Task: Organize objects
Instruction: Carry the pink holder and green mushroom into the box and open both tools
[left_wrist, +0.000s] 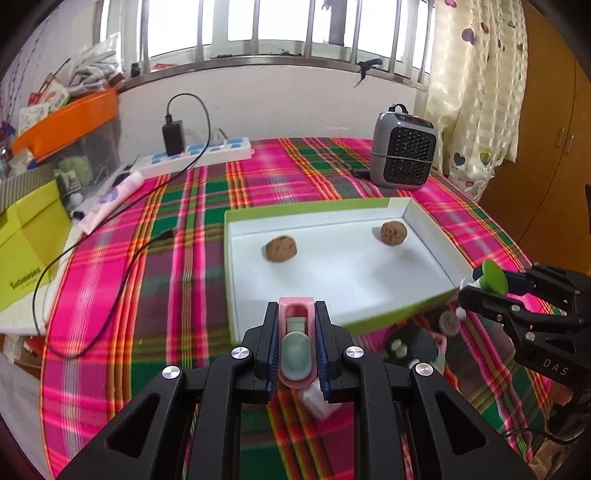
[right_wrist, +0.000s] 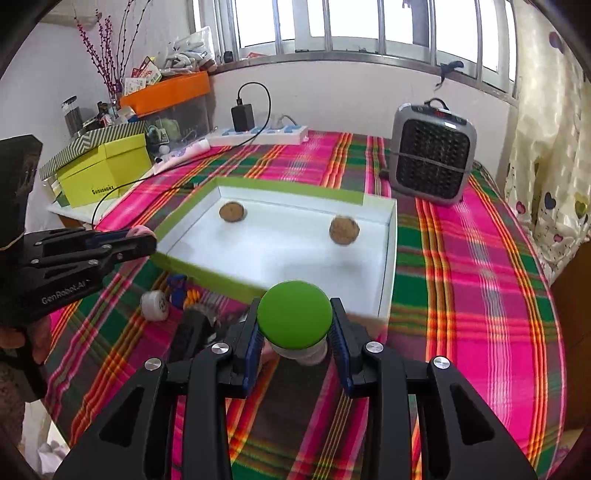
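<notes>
Barred window (left_wrist: 258, 33), plaid tablecloth (left_wrist: 192, 206), green-rimmed tray (left_wrist: 424, 302), possibly a heater (left_wrist: 402, 147)

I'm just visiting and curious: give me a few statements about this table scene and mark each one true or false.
1. Two brown walnuts lie in the white tray. True.
2. The right gripper is empty. False: it is shut on a green-topped toy.
3. The left gripper holds a pink clip. True.
4. The heater sits inside the tray. False: it stands behind it on the plaid cloth.
</notes>
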